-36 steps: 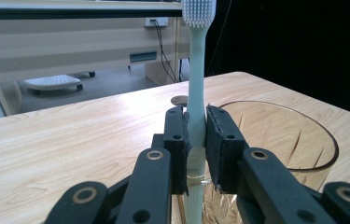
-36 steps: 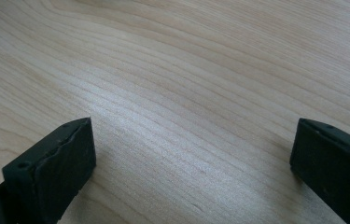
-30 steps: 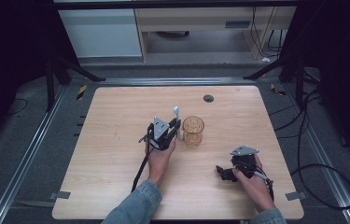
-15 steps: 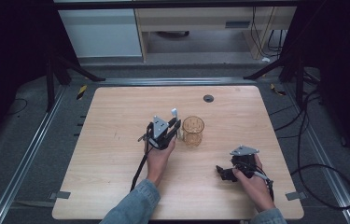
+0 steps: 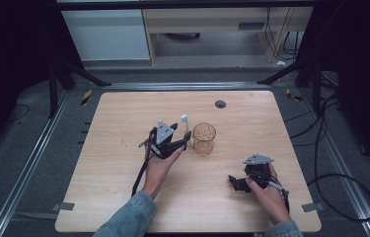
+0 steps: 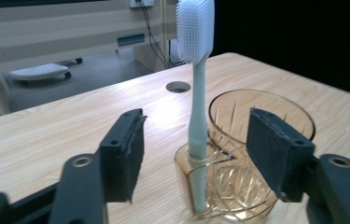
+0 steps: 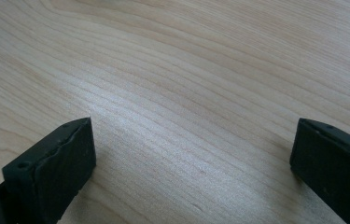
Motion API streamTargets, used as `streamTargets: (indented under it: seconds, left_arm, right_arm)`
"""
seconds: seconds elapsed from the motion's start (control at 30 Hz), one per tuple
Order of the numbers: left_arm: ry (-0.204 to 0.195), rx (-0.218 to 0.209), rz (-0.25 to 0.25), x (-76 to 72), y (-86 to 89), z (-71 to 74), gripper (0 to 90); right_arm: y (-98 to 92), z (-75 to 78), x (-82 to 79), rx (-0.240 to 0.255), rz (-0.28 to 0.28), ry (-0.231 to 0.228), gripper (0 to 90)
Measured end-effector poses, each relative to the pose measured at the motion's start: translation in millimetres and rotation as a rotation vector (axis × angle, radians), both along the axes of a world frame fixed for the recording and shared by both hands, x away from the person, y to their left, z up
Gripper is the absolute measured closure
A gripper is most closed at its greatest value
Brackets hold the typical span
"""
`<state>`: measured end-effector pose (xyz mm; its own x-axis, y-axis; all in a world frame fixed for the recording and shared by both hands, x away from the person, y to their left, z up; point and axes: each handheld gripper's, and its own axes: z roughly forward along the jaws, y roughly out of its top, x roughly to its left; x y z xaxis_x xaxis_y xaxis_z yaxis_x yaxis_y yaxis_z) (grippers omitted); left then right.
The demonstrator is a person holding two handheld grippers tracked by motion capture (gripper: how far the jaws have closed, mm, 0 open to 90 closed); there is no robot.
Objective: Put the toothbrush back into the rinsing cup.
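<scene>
Black foam pads face each other on your left gripper (image 6: pixel 196 154), and its jaws have just been opening: in the left gripper view they now stand apart on either side of the pale mint-green plastic toothbrush (image 6: pixel 197 112), with a clear gap between each pad and the handle, so nothing is pinched. The toothbrush stands upright, its handle end down inside the amber, cut-pattern glass tumbler (image 6: pixel 238 177) and leaning on the tumbler's near rim, its bristled head rising well above the glass.

In the high view your left gripper (image 5: pixel 185 140) sits just beside the tumbler (image 5: pixel 204 139), on its left, with the toothbrush (image 5: pixel 186 129) between them, your left hand (image 5: pixel 160 165) behind the gripper.

Your right gripper (image 5: pixel 237 182) rests near the front right part of the light wooden table (image 5: pixel 123 197), well apart from the glass, held by your right hand (image 5: pixel 266 190). In the right gripper view its jaws (image 7: pixel 193 158) stand wide apart over bare wood grain with nothing between them.

Farther off, past the tumbler, a small dark round hole (image 5: pixel 220 104) sits in the tabletop near its far edge; the left gripper view shows it too (image 6: pixel 178 87), behind the toothbrush handle.
</scene>
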<state>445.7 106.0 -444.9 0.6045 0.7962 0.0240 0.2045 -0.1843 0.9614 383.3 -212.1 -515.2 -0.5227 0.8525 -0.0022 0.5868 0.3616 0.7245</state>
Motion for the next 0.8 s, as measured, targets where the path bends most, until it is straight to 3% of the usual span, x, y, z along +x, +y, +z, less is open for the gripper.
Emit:
streamTargets:
  seconds: [0.27, 0.37, 0.53, 0.8]
  left_arm:
    - [0.024, 0.037, -0.036, -0.7, 1.2, 5.6, 26.4]
    - [0.020, 0.078, -0.048, -3.0, 0.1, 6.8, 21.9]
    - [0.019, 0.110, -0.061, -4.8, 2.2, 7.9, 18.5]
    - [0.059, 0.174, -0.095, -8.4, 9.6, 8.4, 14.4]
  right_arm:
    - [0.0, 0.0, 0.1, -0.001, 0.000, 0.000, 0.5]
    - [0.0, 0.0, 0.0, 0.000, 0.000, 0.000, 0.5]
    - [0.0, 0.0, 0.0, 0.000, 0.000, 0.000, 0.5]
    - [-0.1, -0.1, 0.1, -0.002, 0.001, -0.001, 0.5]
